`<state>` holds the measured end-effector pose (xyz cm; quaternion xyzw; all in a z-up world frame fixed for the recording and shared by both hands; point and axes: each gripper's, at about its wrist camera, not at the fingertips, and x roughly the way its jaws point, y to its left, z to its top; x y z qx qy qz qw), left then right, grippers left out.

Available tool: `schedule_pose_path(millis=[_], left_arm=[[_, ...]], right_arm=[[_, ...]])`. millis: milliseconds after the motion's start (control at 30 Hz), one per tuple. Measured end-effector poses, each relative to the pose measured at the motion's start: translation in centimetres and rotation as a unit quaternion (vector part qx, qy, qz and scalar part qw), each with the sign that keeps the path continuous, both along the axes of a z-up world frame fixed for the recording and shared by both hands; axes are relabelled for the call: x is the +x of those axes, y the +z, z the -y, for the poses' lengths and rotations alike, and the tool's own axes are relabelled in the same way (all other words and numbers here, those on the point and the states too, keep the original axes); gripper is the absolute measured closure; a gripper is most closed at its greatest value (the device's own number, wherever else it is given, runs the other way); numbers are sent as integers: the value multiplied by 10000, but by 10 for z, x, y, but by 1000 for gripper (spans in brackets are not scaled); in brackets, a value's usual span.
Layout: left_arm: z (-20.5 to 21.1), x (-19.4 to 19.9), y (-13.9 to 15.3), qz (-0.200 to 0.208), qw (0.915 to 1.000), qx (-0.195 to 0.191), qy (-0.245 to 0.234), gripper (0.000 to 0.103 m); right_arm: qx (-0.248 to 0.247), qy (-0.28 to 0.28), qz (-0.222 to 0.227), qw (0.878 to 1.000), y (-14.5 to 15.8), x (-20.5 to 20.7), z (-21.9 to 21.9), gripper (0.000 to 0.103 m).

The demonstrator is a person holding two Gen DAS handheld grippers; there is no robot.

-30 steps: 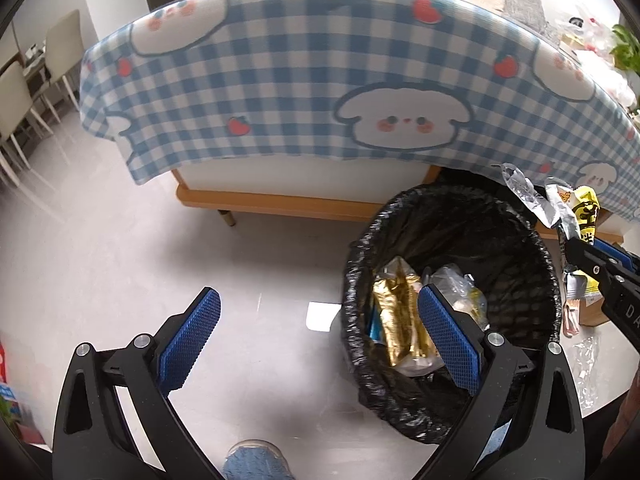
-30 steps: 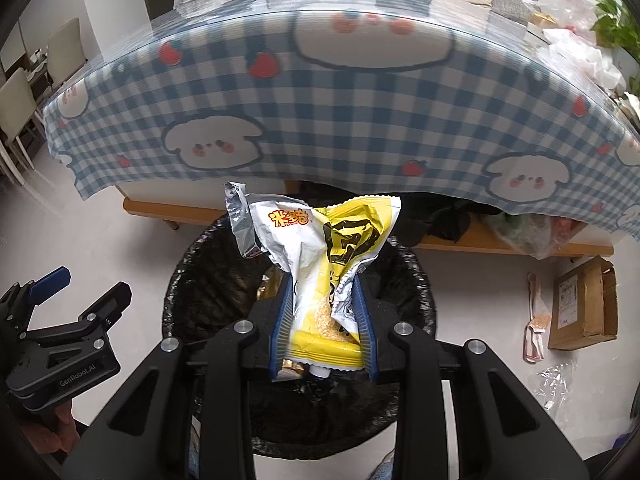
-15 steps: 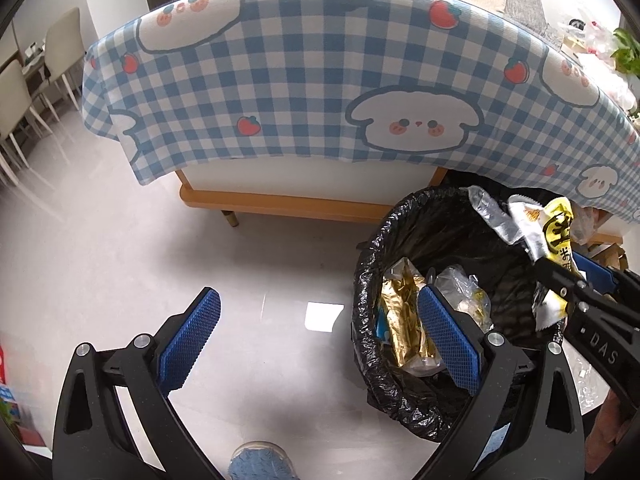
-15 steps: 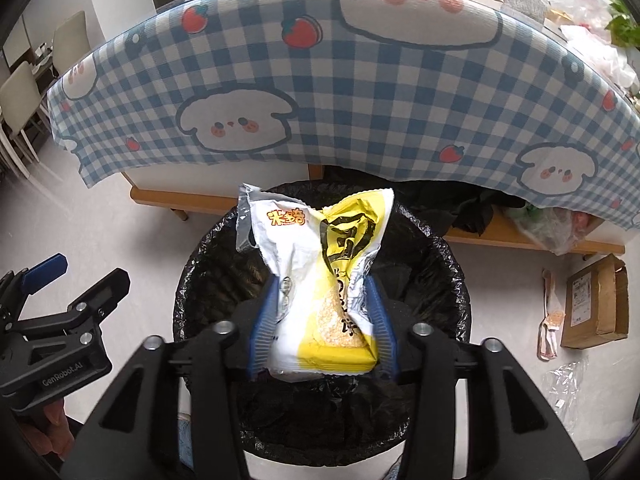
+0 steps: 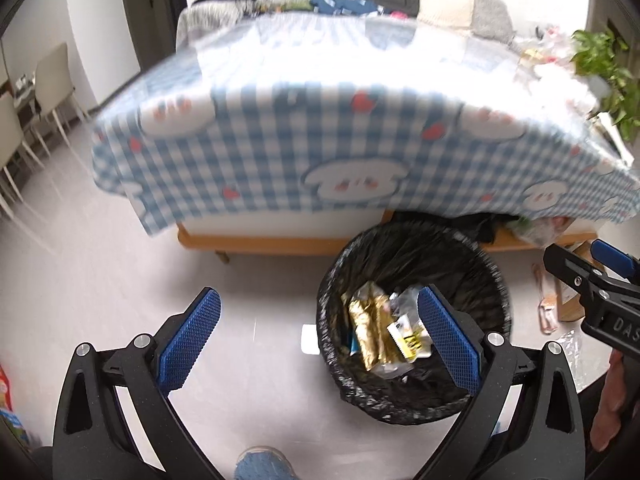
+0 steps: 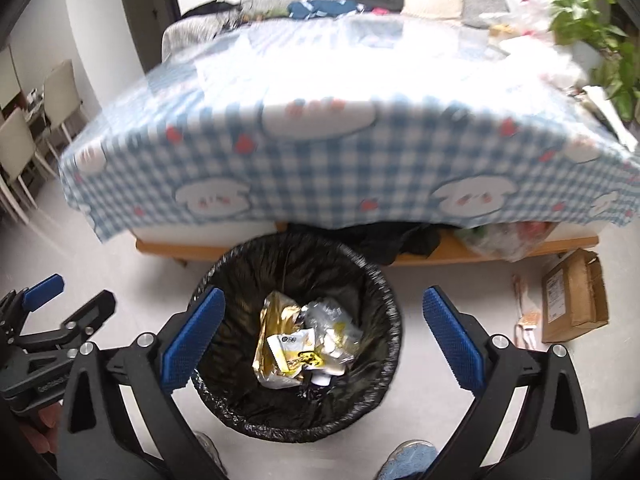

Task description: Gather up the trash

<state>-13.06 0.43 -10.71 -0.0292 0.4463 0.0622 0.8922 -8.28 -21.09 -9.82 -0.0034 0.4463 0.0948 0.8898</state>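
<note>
We see the checked tablecloth (image 6: 320, 168) filling the upper frame, the black-lined trash bin (image 6: 384, 300) on the floor at lower centre, and our right gripper (image 6: 324, 336) spread wide and empty above it; the yellow snack wrapper (image 6: 294, 354) lies inside among gold packets, while our left gripper (image 5: 320, 336) gapes empty at the bin's left rim

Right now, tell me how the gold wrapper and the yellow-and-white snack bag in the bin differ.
The gold wrapper is shiny foil all over; the yellow-and-white snack bag is matte with black print. The gold wrapper lies lower, partly covered; the snack bag rests on top of it. Both are crumpled and sit inside the black-lined bin, free of the open tongs.
</note>
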Motion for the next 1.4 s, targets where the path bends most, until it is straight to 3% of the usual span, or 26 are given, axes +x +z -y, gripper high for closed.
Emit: schedule_pose_path(millis=[200,367,1400], left_arm=[[8,-14,42,319,9994,-109,-61,6],[11,-23,57,453,9987,-221,-105,6],[20,-21,57,494,9985,-157,-186,6]], right_arm=[[-127,-83,267,9995,34,-18,16,8],[-174,-100,547,9983,54,-34,23,8],[-272,-153,683,9972,61,-35,27,8]])
